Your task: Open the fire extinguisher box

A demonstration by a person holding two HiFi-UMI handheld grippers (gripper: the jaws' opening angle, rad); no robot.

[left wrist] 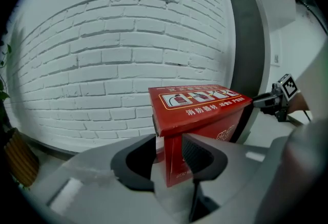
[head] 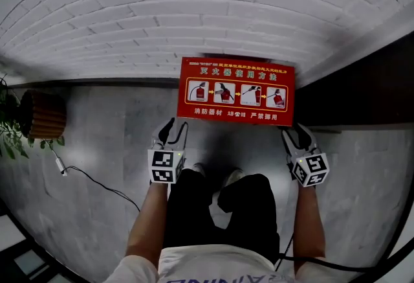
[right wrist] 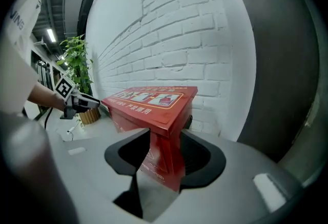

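**Red fire extinguisher box: lid shut, both grippers open at its front corners**

1. Person, nearest the head camera: pale shirt, dark trousers [head: 194,210], standing square to the box.
2. Wicker pot [head: 42,114] with a green plant, far left, by the wall. A thin cable [head: 97,181] runs from it across the grey floor [head: 110,139].
3. Left gripper [head: 171,133]: jaws apart, holding nothing. The box's front left corner lies in line with the gap, just ahead. No pad presses on it.
4. Fire extinguisher box [head: 236,90]: red, standing on the floor against the white brick wall [head: 194,10], centre of view. Its top carries four picture panels and printed lettering. The lid lies flat and closed on the body.
5. Right gripper [head: 299,137]: jaws apart, holding nothing. The box's front right corner shows between them, untouched as far as its own view tells.

Progress: judged as approach only. Both grippers are in place at the front corners; the lid has yet to be gripped and lifted.
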